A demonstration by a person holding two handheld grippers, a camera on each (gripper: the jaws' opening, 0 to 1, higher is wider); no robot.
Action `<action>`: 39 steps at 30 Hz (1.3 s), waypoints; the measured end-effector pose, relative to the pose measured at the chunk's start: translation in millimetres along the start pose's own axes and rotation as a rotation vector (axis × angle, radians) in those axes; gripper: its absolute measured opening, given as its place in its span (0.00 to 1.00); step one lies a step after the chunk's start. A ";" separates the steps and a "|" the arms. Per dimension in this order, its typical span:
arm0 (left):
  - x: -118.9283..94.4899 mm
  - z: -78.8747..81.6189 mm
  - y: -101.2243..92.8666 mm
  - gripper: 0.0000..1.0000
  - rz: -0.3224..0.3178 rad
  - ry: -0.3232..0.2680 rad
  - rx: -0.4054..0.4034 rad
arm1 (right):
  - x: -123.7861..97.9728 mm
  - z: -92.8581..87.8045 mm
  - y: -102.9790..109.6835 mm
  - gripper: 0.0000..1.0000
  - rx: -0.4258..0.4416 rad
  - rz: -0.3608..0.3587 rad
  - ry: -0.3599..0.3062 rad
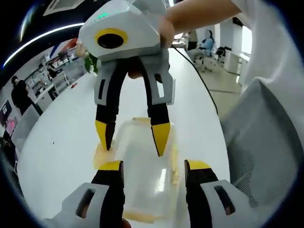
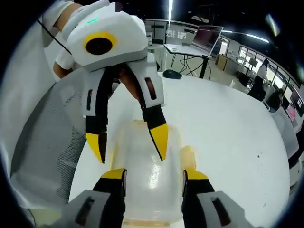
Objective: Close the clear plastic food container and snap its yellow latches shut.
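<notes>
The clear plastic food container (image 1: 142, 175) lies on the white table (image 1: 61, 142) with its lid resting on top. One yellow latch (image 1: 101, 156) flares outward at its side; another sits at the far end (image 1: 142, 120). My left gripper (image 1: 154, 166) is open, its jaws spread over the container's near part. Facing it from above, my right gripper (image 1: 133, 137) is open too, one fingertip by the flared latch. In the right gripper view the container (image 2: 147, 166) lies under my open right gripper (image 2: 154, 174), the flared latch (image 2: 188, 154) to its right, and the left gripper (image 2: 129, 141) opposite.
A grey mesh chair (image 1: 266, 142) stands close to the table's edge (image 2: 42, 142). A black cable (image 1: 199, 78) runs along the table. A mouse (image 2: 171, 73) and a laptop (image 2: 206, 38) sit at the far end. People and desks are in the background.
</notes>
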State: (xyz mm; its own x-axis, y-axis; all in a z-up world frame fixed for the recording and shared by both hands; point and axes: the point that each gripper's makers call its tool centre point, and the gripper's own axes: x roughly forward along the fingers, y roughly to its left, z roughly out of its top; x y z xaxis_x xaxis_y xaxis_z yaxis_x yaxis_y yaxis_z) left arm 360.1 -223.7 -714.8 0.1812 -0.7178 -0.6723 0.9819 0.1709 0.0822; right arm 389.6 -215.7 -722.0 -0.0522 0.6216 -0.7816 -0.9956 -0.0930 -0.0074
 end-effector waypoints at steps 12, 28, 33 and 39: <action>-1.1 -0.1 -2.1 0.48 0.023 0.021 0.053 | 7.0 -7.6 -4.6 0.64 0.083 0.046 0.036; -22.6 17.8 14.1 0.45 0.049 -0.066 0.004 | 2.5 -12.0 11.8 0.72 0.034 0.067 0.089; -15.5 10.8 11.2 0.46 0.043 -0.035 0.016 | 3.1 -13.4 13.9 0.71 0.005 0.062 0.106; -7.5 11.7 0.9 0.47 0.017 -0.015 0.063 | -1.1 -14.1 10.2 0.71 0.025 0.062 0.106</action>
State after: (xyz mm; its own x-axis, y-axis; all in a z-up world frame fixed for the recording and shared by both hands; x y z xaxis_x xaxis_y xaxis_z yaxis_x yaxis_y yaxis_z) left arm 360.4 -226.1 -701.1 0.1986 -0.7251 -0.6594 0.9800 0.1412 0.1399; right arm 380.6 -228.3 -730.1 -0.1062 0.5290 -0.8419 -0.9925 -0.1078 0.0574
